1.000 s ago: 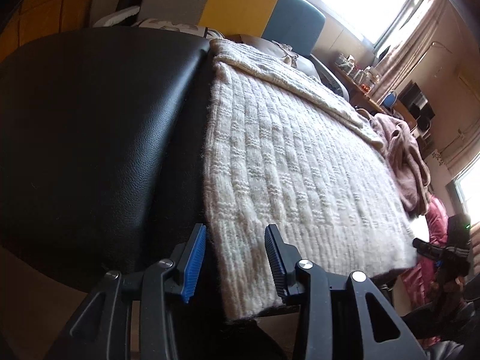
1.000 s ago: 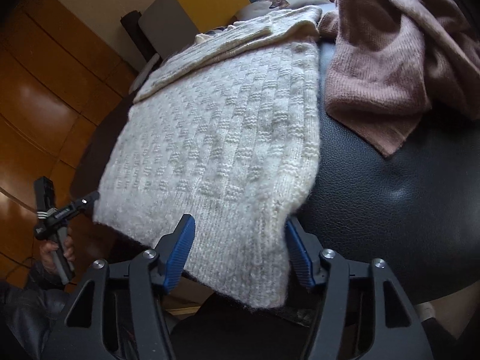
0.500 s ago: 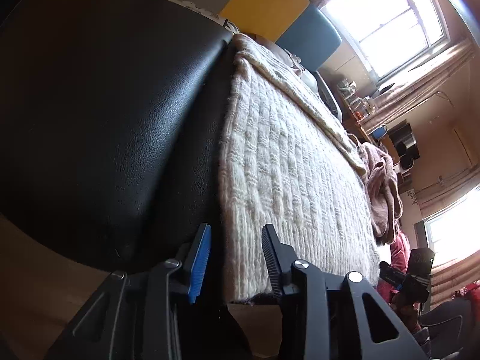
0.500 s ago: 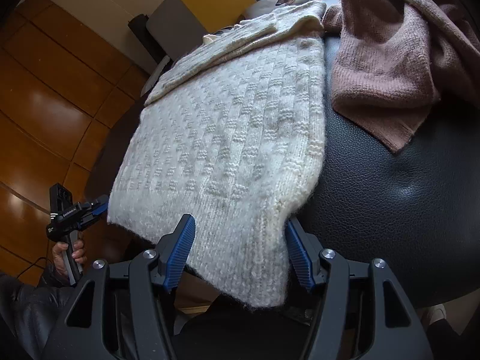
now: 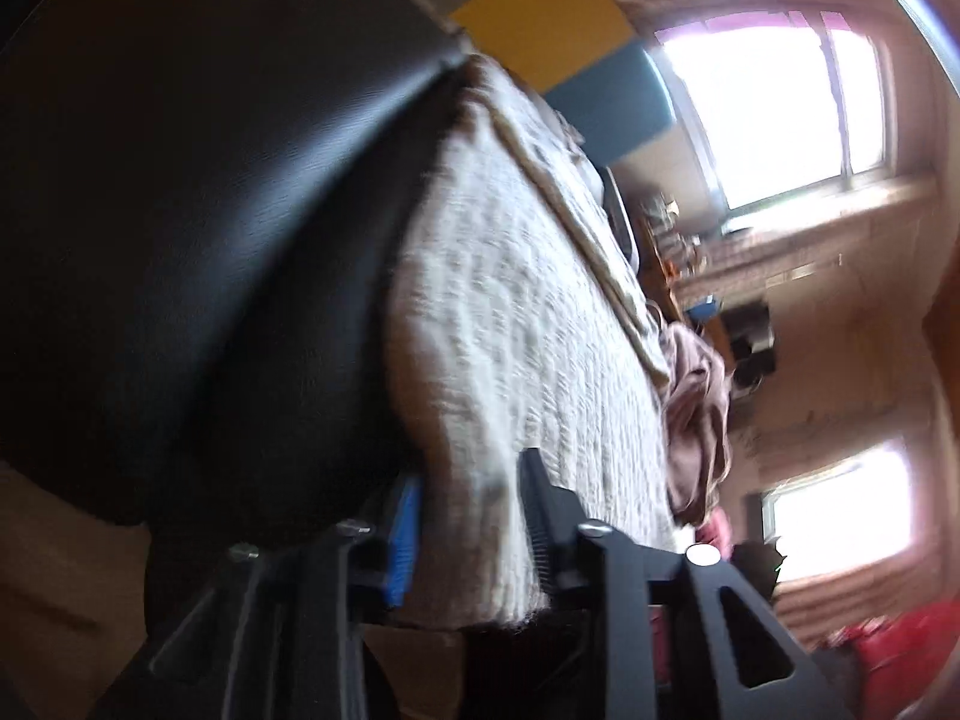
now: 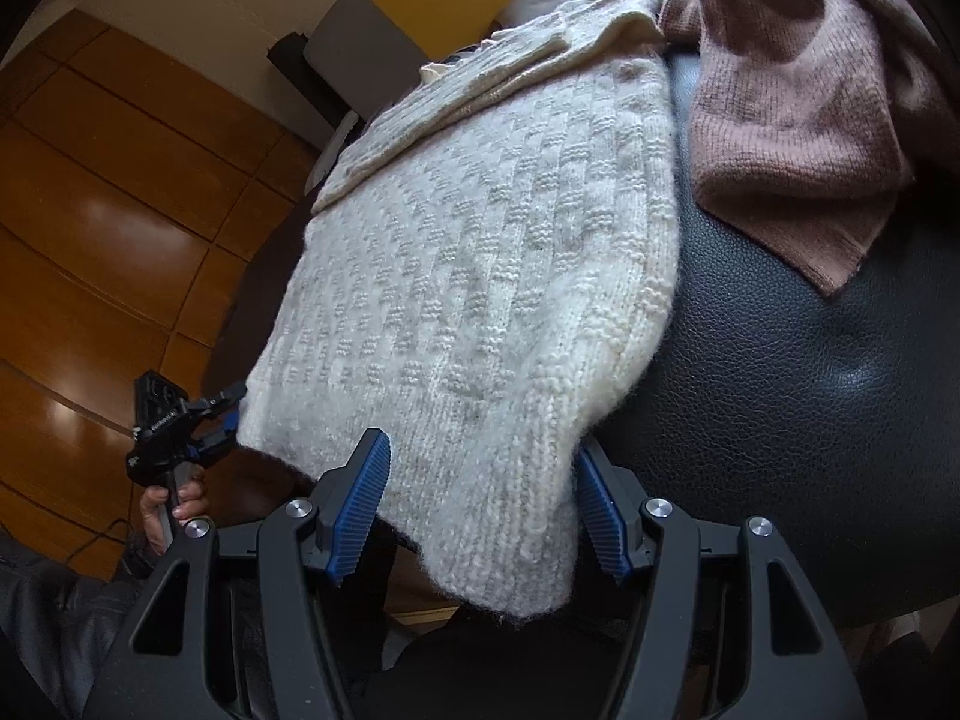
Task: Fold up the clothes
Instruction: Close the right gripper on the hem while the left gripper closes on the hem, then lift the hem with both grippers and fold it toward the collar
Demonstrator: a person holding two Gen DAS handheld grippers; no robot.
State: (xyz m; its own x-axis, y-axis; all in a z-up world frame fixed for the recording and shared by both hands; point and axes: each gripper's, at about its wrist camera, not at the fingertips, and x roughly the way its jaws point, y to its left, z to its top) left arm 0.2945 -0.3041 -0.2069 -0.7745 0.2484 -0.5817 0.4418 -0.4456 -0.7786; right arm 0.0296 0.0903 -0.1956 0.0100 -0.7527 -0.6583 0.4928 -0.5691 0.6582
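Cream sweater (image 6: 480, 276): spread flat on the black leather seat (image 6: 810, 420), hem nearest both cameras and hanging over the seat's front edge, a sleeve folded across its far end.

Left gripper (image 5: 468, 528): at the sweater's left hem corner, and its jaws have just been closing. The corner sits between the blue pad and the black jaw. The picture is blurred, so I cannot tell whether the pads press the knit yet.

Same gripper from the right wrist (image 6: 231, 423): seen small at the sweater's left corner, a hand (image 6: 174, 507) wrapped round its handle.

Right gripper (image 6: 480, 516): open wide, straddling the sweater's right hem corner. The knit droops between the two blue pads, with a gap showing beside the left one. No squeeze here.

Pink sweater (image 6: 798, 120): crumpled on the seat just to the right of the cream sweater, touching it near the far end.

Wood floor (image 6: 108, 228): to the left of the sweater, beyond the seat's edge.

Windows (image 5: 774, 114): bright, well beyond the sweater's far end.
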